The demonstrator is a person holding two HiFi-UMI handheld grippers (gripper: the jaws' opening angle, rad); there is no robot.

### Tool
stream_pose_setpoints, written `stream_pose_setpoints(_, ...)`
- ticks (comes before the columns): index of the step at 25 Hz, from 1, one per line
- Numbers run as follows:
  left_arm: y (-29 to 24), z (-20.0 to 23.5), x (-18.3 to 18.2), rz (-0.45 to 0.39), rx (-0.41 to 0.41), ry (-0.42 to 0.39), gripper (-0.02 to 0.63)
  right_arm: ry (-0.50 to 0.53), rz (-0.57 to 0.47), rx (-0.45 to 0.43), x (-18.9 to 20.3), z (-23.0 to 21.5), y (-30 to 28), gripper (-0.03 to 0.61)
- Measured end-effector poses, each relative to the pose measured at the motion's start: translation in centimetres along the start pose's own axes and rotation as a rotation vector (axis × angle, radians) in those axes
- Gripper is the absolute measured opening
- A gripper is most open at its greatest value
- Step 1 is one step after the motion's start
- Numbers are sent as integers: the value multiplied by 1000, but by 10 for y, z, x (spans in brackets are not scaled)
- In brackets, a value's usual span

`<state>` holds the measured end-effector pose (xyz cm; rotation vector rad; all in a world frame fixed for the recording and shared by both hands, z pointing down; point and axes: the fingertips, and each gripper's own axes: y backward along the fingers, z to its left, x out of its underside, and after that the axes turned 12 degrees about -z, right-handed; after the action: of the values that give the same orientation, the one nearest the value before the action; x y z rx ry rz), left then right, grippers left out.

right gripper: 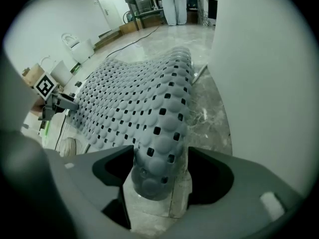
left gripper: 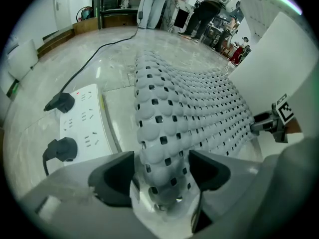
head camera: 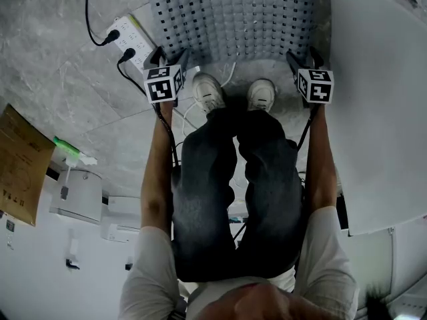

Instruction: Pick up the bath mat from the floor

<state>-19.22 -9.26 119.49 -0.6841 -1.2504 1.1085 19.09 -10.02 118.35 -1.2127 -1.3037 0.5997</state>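
In the head view, the far end of the bath mat [head camera: 233, 19] is cut off by the top edge, and the marker cubes cover both sets of jaws. The mat lies on the floor just right of the power strip [head camera: 130, 42], and its near edge is humped rather than flat. What you can see of it runs alongside the power strip and straight out ahead of you. With the far end cut off, you can't be sure that is its long axis.

Your left gripper [left gripper: 162, 176] sits at the mat corner beside the power strip. Its jaws are spread wide, and the corner's raised fold lies between them unpinched.

Your right gripper [right gripper: 162, 171] is at the near corner farthest from the power strip. Its jaws are spread too, and the rolled corner lies loose between them with floor showing on either side.
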Motion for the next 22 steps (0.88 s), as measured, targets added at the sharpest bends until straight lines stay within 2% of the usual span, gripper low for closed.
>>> stream_pose_setpoints(2,-3,0,2,10,11,-8,348,-24,-3,-14,2,2,-2,339)
stream_pose_setpoints(3,-4,-1,3,21,17,-8,347,-40,-1,-20,3,3,-2,307)
stream_pose_setpoints(8,-7,0,5,80,22,1,308,-56,38,-9,3,5,-3,236)
stream_pose_setpoints(9,-5,1,5,83,18,-4,263,-55,41,-9,3,7,-2,222)
stream_pose_setpoints(14,2,-3,3,74,33,-16,221,-62,28,-26,0,16,1,141)
stream_pose_setpoints(19,7,-17,-3,45,52,-33,112,-80,30,-50,-4,26,3,63)
stream_pose_setpoints(22,10,-23,-7,31,66,-26,76,-99,23,-61,-6,28,5,49)
